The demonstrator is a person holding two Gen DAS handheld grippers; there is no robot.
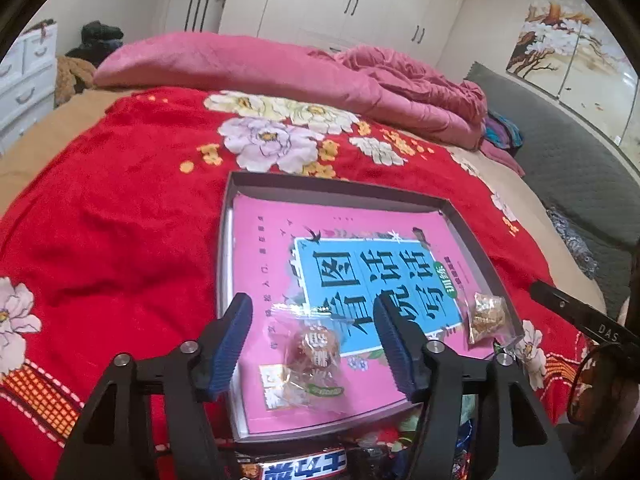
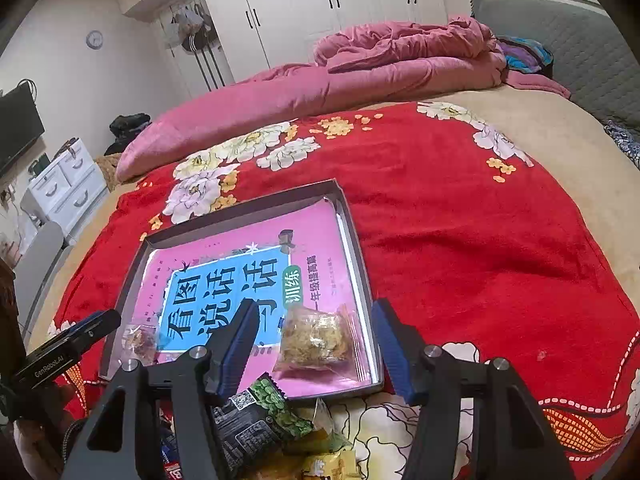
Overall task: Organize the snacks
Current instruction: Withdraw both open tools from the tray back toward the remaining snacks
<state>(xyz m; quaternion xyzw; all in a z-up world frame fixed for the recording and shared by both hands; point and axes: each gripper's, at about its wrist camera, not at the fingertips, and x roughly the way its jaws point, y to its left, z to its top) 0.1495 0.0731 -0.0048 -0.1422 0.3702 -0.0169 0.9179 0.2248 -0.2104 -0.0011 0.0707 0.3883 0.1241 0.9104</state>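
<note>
Now both grippers, left gripper [image 1: 316, 344] & right gripper [image 2: 314, 346], jaws released, nothing held; snack packets [image 2: 260, 416] look light, crinkly, slippery, so pinch at sealed edge.

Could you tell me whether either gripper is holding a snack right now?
Neither: left gripper and right gripper are open, their packets lying loose in the tray.

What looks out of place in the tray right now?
A pink book fills the tray floor, so both clear snack packets lie on its cover, not the tray. More packets sit piled on the blanket outside the near rim. Nothing looks spilled or torn.
</note>
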